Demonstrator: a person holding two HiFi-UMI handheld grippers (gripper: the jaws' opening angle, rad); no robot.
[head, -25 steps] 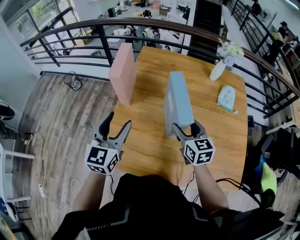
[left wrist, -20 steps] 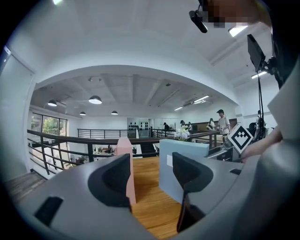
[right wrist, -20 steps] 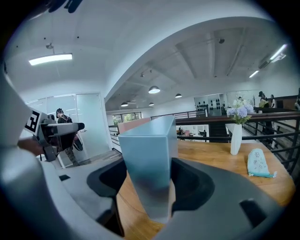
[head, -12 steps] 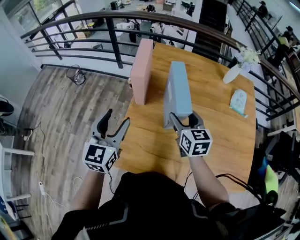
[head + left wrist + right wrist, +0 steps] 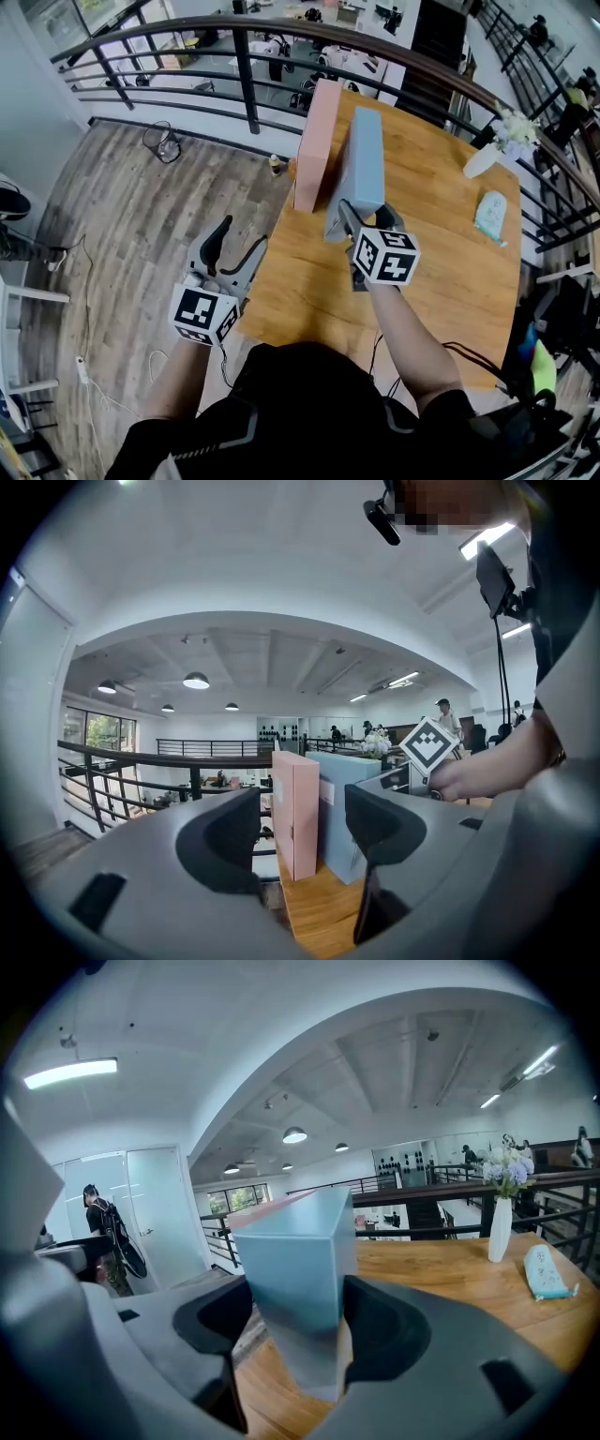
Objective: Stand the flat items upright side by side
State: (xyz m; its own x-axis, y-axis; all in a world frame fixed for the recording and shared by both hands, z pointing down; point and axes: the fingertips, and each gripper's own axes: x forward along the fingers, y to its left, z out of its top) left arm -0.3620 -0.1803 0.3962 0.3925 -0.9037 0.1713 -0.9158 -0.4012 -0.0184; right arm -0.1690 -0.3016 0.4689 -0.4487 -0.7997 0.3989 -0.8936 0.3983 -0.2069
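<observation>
Nearest the person, off the left edge of the worktop [image 5: 431, 281], the left claw [image 5: 234, 249] hangs over the wooden floor [image 5: 122, 216]. Its jaws are spread wide with nothing held, and its own view looks through that gap at the two boxes farther off.

Just beyond, over the worktop, the right claw [image 5: 367, 216] is clamped on the near end of the blue box [image 5: 364, 159], with one pad against each broad face on the lower part of the box. The blue box stands on edge, its long side running away from the person. Whether its bottom edge rests fully on the wood cannot be told.

Just beside it on the left stands the pink box [image 5: 317, 141], upright on the worktop near the left edge, its broad face parallel to the blue one's. The two are very close, and no view settles whether they touch.

Well apart to the right, toward the far right corner, lies a pale pouch [image 5: 490, 214], and behind it stands a white vase [image 5: 482, 161] of flowers. A dark railing [image 5: 246, 66] runs past the far side of the worktop.
</observation>
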